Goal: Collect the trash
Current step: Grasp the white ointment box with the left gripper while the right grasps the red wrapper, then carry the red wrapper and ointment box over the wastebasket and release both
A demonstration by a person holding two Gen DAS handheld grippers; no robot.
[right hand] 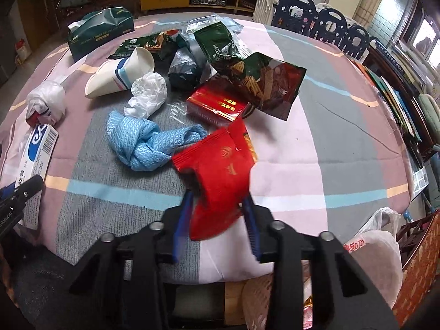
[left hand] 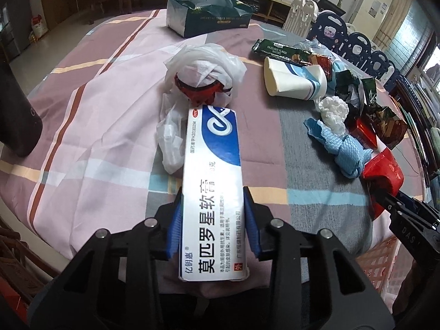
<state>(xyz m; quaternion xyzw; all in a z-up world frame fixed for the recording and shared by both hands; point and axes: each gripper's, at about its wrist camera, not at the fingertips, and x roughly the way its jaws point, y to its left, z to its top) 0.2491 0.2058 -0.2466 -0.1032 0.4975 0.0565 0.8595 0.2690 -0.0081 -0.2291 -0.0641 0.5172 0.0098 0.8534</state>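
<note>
My left gripper (left hand: 213, 220) is shut on a long white-and-blue ointment box (left hand: 211, 165), its blue pads pressed on both long sides; the box points away over the checked tablecloth (left hand: 110, 126). My right gripper (right hand: 217, 220) is shut on a crumpled red wrapper (right hand: 220, 170), which bulges out between the pads. Trash lies beyond it: a knotted blue cloth (right hand: 143, 145), a white tissue wad (right hand: 148, 93), a squashed paper cup (right hand: 121, 74), a red cigarette pack (right hand: 217, 104) and green wafer wrappers (right hand: 264, 82). A white plastic bag with something red inside (left hand: 206, 74) lies just past the box's far end.
A green tissue box (left hand: 209, 11) stands at the table's far side and a dark bottle (left hand: 16, 110) at its left edge. A pink lattice basket (left hand: 382, 258) sits below the table's near right edge, beside a white plastic bag (right hand: 376, 236). Chairs line the right.
</note>
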